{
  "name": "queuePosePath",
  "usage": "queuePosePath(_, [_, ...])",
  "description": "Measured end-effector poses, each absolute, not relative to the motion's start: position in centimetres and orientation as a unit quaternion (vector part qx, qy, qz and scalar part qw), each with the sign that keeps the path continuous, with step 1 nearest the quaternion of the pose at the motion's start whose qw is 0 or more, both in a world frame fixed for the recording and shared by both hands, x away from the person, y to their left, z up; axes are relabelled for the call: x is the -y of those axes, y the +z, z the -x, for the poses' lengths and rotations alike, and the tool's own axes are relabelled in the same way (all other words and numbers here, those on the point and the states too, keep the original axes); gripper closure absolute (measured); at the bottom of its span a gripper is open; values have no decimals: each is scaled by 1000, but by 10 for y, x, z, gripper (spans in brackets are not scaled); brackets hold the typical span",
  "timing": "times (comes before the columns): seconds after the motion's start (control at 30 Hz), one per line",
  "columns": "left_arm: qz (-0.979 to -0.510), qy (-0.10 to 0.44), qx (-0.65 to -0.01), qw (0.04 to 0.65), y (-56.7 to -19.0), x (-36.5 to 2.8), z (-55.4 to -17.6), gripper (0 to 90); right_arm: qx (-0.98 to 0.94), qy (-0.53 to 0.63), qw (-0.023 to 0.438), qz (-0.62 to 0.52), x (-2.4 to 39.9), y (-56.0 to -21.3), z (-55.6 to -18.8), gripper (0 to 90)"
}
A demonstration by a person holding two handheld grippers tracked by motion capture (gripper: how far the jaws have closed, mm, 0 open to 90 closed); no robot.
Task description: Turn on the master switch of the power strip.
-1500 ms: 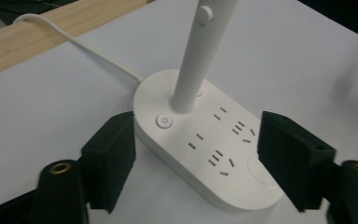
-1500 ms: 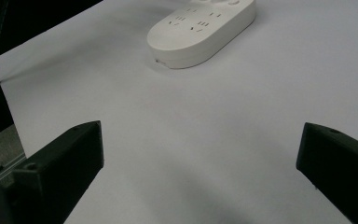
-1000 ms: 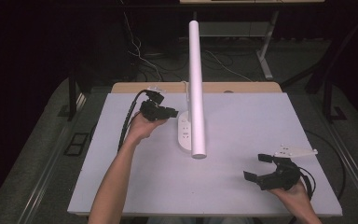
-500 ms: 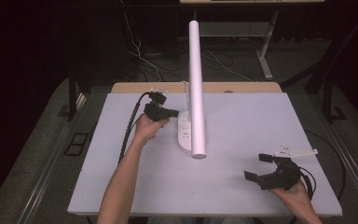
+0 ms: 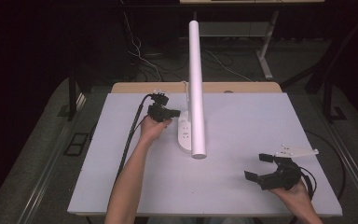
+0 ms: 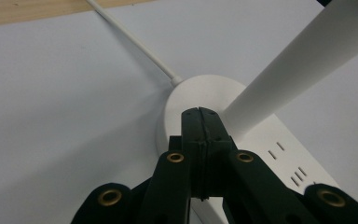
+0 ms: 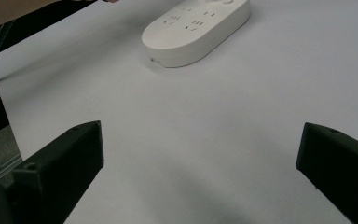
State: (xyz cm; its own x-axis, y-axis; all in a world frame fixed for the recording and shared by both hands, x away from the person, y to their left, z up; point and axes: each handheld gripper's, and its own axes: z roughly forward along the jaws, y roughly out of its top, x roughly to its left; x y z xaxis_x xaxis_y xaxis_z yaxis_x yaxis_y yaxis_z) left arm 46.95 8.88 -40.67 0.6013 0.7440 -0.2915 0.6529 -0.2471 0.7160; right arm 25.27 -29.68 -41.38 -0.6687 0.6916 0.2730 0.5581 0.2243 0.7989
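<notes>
High view: your left gripper (image 5: 173,112), jaws pressed together on nothing, sits at the far end of the white oval plastic power strip (image 5: 185,135), probably touching it. Your right gripper (image 5: 260,167) gapes empty, well apart from it.

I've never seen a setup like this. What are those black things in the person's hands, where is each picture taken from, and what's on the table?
A person holds a two-jawed tool in each hand. The high view looks down on the table; each other picture comes from a camera riding on one tool. The left hand-held gripper has its jaws shut together, holding nothing, its tip at the round end of a white desk lamp base with sockets, from which a white tube rises and a thin cord leads away. The right hand-held gripper rests open and empty near the front edge.
</notes>
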Motion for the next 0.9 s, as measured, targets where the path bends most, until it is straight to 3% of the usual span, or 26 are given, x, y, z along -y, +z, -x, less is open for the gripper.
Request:
queuePosePath(0.7, [-784, 48, -451, 424, -426, -71, -469, 897, -779, 477, 73, -401, 298, -414, -253, 1])
queuePosePath(0.9, [-813, 62, -419, 400, -423, -66, -465, 899, -778, 477, 74, -403, 299, -414, -253, 1])
